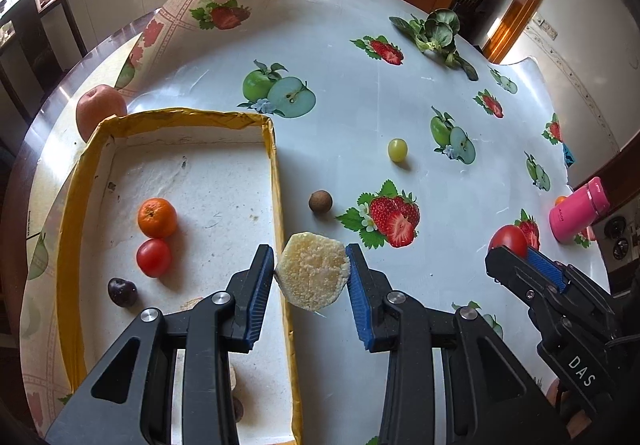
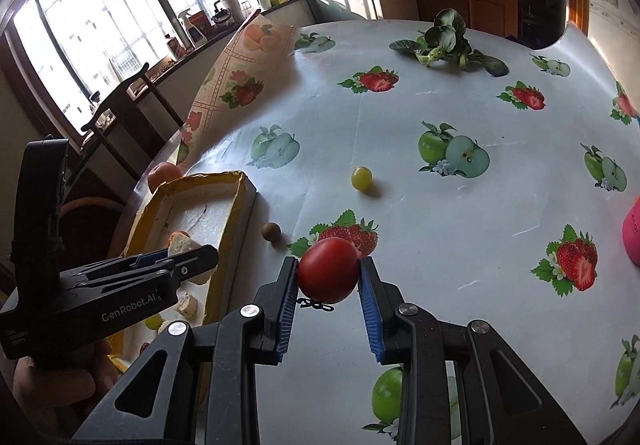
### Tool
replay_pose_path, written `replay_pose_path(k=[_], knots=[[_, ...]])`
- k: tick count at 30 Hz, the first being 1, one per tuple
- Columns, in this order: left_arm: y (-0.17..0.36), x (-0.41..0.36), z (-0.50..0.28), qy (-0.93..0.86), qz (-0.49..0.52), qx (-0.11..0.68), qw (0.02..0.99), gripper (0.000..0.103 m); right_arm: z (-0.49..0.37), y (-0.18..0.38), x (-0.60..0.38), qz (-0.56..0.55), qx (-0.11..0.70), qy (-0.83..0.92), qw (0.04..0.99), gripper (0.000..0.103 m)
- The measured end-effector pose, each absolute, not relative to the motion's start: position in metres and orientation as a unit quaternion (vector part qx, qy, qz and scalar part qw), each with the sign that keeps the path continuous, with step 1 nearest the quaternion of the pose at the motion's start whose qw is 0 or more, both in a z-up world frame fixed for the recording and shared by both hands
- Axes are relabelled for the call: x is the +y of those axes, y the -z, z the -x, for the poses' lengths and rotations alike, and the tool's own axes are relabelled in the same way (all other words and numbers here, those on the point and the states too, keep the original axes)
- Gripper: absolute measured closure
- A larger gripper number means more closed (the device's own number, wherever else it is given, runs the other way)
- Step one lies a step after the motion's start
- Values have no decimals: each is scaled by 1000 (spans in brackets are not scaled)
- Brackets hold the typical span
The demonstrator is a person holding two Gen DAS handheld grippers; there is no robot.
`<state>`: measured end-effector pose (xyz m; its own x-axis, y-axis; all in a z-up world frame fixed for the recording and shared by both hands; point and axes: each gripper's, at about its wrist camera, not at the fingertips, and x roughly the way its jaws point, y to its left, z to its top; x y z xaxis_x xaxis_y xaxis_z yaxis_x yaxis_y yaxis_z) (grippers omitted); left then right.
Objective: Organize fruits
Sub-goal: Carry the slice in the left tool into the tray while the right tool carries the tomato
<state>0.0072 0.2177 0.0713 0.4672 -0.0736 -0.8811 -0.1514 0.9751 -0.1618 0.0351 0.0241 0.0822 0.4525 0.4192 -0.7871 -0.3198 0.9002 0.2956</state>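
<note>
My left gripper (image 1: 312, 269) is shut on a pale yellow fruit slice (image 1: 314, 275), held over the right rim of the yellow-edged white tray (image 1: 276, 165). The tray holds an orange mandarin (image 1: 157, 217), a small red tomato (image 1: 153, 257) and a dark cherry (image 1: 122, 292). My right gripper (image 2: 328, 277) is shut on a red tomato (image 2: 328, 270), held above the table to the right of the tray (image 2: 240, 205). The right gripper also shows in the left wrist view (image 1: 516, 253). A green grape (image 1: 397, 149) and a brown round fruit (image 1: 320, 201) lie on the tablecloth.
A peach-coloured apple (image 1: 100, 109) sits behind the tray at the table edge. Leafy greens (image 1: 436, 33) lie at the far side. A pink bottle (image 1: 578, 211) stands at the right edge. The tablecloth's far left corner is folded up (image 1: 224, 5). A chair (image 2: 128, 101) stands beyond.
</note>
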Motion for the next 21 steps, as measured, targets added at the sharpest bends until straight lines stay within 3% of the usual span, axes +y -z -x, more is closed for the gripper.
replay_pose_path(k=[21], knots=[[-79,266,25,-54,132,505,851,69,-10,-94,81,-22,473,-263,841,73]])
